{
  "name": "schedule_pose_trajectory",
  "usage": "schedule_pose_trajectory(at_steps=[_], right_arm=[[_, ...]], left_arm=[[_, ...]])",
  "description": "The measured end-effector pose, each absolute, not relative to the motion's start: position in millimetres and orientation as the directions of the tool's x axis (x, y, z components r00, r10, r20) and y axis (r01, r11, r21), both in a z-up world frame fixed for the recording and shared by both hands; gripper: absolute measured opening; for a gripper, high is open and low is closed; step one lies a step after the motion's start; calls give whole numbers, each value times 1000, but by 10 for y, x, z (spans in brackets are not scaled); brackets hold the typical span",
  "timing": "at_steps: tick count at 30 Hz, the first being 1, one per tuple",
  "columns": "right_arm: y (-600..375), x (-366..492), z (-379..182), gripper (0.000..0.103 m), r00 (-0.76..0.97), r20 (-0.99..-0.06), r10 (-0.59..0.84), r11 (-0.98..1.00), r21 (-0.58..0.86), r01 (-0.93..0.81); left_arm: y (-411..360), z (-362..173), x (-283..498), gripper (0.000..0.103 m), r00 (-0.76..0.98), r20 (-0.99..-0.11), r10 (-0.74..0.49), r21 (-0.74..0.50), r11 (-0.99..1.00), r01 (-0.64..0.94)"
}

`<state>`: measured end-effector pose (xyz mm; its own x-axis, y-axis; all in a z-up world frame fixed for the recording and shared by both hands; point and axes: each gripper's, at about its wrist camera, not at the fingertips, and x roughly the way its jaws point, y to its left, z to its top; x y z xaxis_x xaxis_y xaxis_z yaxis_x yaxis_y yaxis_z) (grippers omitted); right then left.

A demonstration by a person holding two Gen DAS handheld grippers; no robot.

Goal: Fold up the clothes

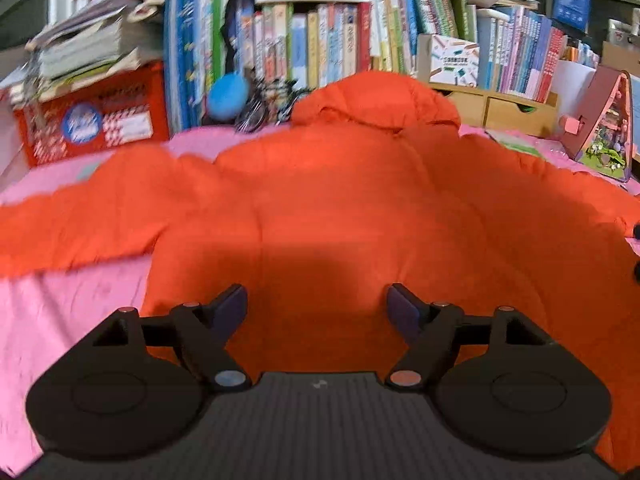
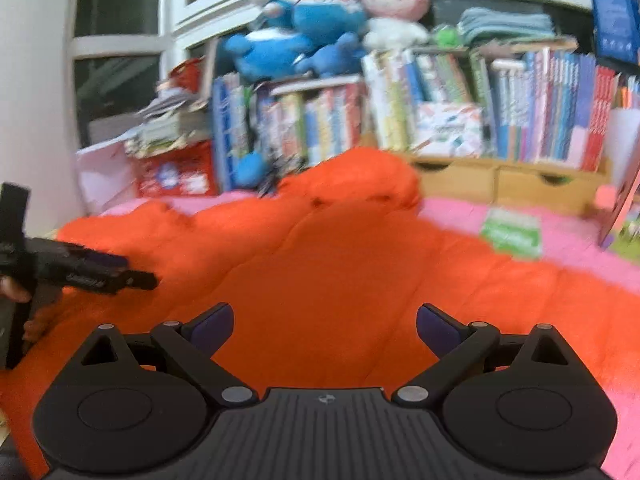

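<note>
On the pink sheet [image 1: 60,320] below the bookshelf [image 1: 320,40], spread flat with hood toward the books and sleeves out — the orange jacket [image 1: 340,200]; over its hem, left gripper [image 1: 316,304] and right gripper [image 2: 324,324], both gaping, empty — likely a sleeve fold, needing a pinch at a cuff.

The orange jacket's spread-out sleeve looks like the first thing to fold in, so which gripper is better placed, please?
Probably left: the left gripper hangs open over the orange jacket, its sleeve close beside it.
</note>
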<state>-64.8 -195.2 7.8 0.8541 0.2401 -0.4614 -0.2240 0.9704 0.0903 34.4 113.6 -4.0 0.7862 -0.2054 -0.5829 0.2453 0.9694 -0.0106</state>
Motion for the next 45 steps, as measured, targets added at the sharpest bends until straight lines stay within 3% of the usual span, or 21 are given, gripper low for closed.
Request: schedule_pose_trajectory(at_steps=[5, 14, 26, 34, 45], right_arm=[[-1856, -784, -49, 99, 816, -549, 181, 983, 65, -174], [-1804, -1311, -19, 103, 788, -587, 185, 983, 114, -146], [-1507, -1882, 41, 103, 780, -611, 133, 988, 149, -52], [-1432, -2283, 37, 103, 771, -625, 122, 983, 184, -7], [-1412, -2444, -53, 103, 752, -644, 136, 980, 198, -8]], left_arm=[[1113, 18, -19, 78, 770, -616, -167, 8, 976, 217], [1178, 88, -623, 83, 710, -687, -157, -22, 980, 195], [871, 145, -1003, 91, 730, -680, -73, 15, 993, 113], [679, 141, -1252, 94, 706, -684, -185, -18, 972, 236], [481, 81, -1340, 95, 690, -711, -134, 49, 970, 239]])
